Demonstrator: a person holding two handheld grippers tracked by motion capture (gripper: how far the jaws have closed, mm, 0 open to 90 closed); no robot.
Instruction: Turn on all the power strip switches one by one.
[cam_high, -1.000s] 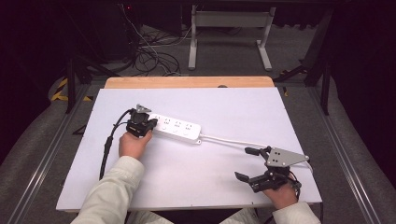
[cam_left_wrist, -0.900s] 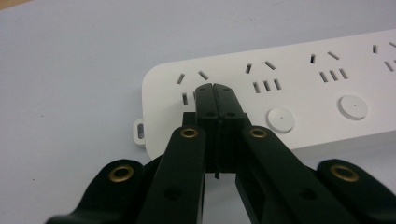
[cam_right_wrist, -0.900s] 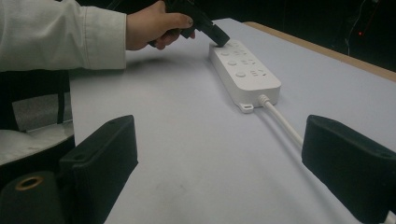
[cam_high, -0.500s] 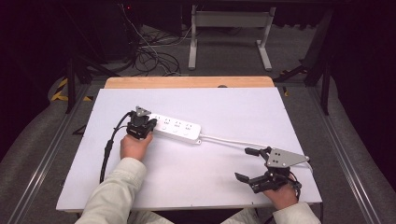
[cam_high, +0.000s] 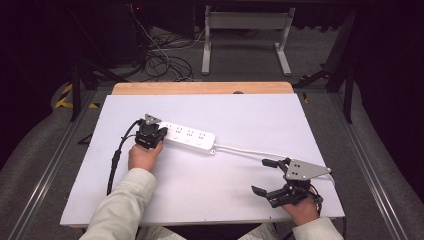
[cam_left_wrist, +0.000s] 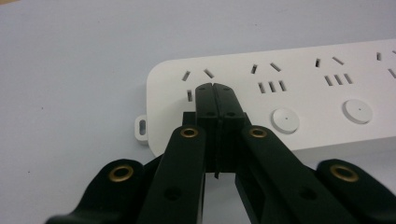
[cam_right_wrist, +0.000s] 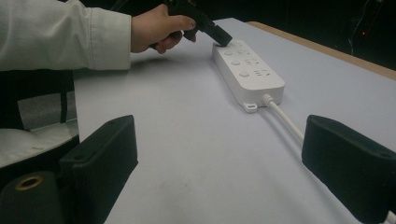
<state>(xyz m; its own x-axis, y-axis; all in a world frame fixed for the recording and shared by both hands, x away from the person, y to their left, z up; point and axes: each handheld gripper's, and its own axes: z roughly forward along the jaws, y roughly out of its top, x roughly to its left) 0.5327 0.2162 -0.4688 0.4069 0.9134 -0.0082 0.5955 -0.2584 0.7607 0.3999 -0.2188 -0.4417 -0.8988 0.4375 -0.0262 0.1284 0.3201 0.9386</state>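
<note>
White plastic, the power strip (cam_high: 189, 138) lies at about ten o'clock from the centre of the table (cam_high: 225, 200), its cord (cam_high: 247, 151) trailing toward four o'clock. The left gripper (cam_left_wrist: 215, 88), jaws pressed together on nothing, rests its tips on the strip's end switch (likely pressing it); whether the switch has gone down I cannot tell, and the other buttons (cam_left_wrist: 285, 120) look untouched. At five o'clock the right gripper (cam_high: 267, 176) waits with jaws wide apart beside the cord. Nothing blocks the way.
</note>
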